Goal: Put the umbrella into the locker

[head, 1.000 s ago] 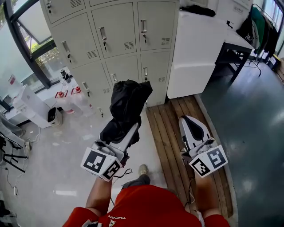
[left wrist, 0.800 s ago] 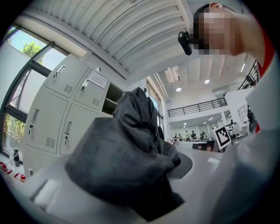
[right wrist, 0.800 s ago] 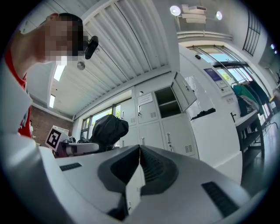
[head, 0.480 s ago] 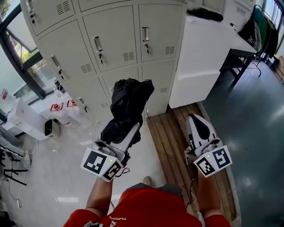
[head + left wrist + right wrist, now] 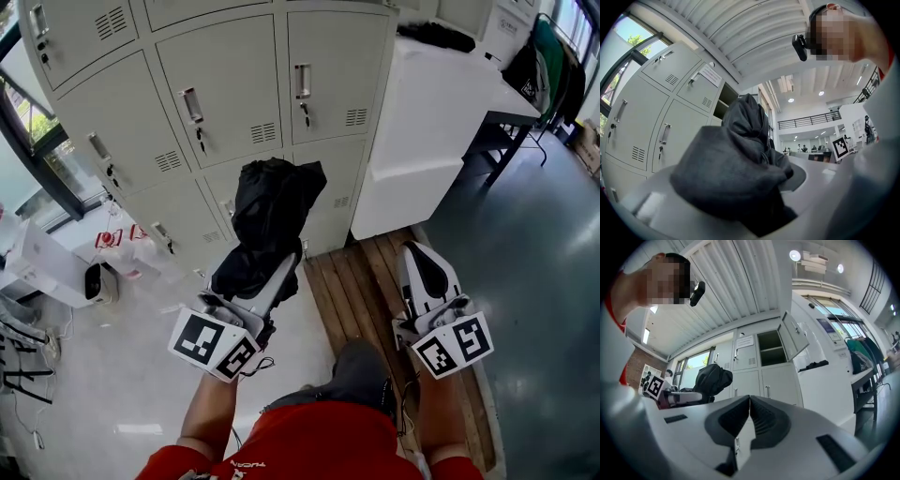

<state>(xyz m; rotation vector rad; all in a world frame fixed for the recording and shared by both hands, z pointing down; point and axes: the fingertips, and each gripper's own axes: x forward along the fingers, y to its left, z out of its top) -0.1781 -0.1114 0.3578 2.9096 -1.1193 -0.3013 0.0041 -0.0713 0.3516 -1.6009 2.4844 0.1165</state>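
A black folded umbrella (image 5: 272, 216) sticks out forward from my left gripper (image 5: 255, 281), whose jaws are shut on its lower part. In the left gripper view the umbrella (image 5: 740, 159) fills the space between the jaws of that gripper (image 5: 740, 199). My right gripper (image 5: 419, 255) is held level beside it, shut and empty; its own view shows the right gripper (image 5: 750, 401) with its pads touching. The grey lockers (image 5: 234, 94) stand just ahead. One upper locker compartment (image 5: 771, 348) is open, its door (image 5: 793, 336) swung out to the right.
A white cabinet (image 5: 422, 112) stands right of the lockers, with a dark-legged table (image 5: 497, 122) and hanging clothes (image 5: 548, 56) beyond. A wooden pallet (image 5: 352, 281) lies on the floor in front. White boxes and bottles (image 5: 89, 277) sit at the left by the window.
The lockers have come closer and lower in the head view as the person walks toward them. Both grippers keep their places and grips.
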